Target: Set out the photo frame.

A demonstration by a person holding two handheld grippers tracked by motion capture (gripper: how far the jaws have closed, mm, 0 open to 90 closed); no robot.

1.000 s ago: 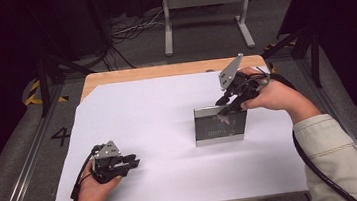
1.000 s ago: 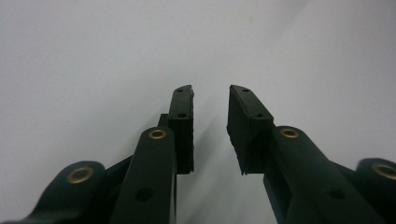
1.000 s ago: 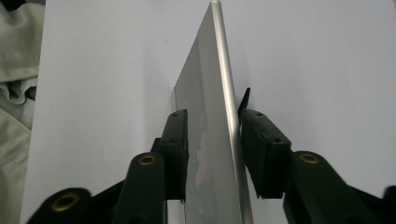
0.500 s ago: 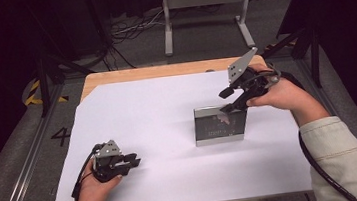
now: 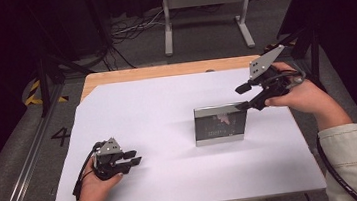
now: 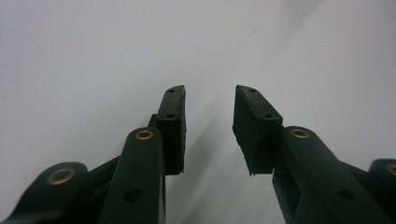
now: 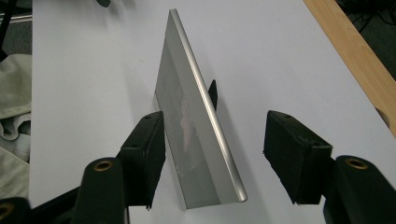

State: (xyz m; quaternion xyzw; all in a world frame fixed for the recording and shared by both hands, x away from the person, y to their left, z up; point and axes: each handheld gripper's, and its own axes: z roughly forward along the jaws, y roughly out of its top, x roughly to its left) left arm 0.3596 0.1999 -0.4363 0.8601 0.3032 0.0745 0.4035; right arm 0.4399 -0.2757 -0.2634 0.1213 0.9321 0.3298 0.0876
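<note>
A silver picture frame [image 5: 219, 125] stands upright on the white sheet [image 5: 157, 107], right of centre, its glass showing a dim reflection. My right gripper [image 5: 240, 99] is open at the frame's upper right corner. In the right gripper view the frame [image 7: 187, 126] runs edge-on between the two jaws of the right gripper [image 7: 215, 126], closer to the left pad, and a black back stand [image 7: 213, 93] shows behind it. My left gripper [image 5: 134, 157] rests on the sheet at the front left, open, and nothing lies between the jaws of the left gripper [image 6: 208, 100].
The sheet covers most of a wooden table, whose edge [image 5: 163, 71] shows at the back and also at the right [image 7: 355, 51]. Beyond the table are a metal stand [image 5: 204, 7] and floor cables [image 5: 129, 33]. A cable [image 5: 335, 174] trails from the right gripper.
My right hand has drawn back to the right, from over the frame's top edge to its upper right corner. The frame stays upright. The left hand has not moved.
</note>
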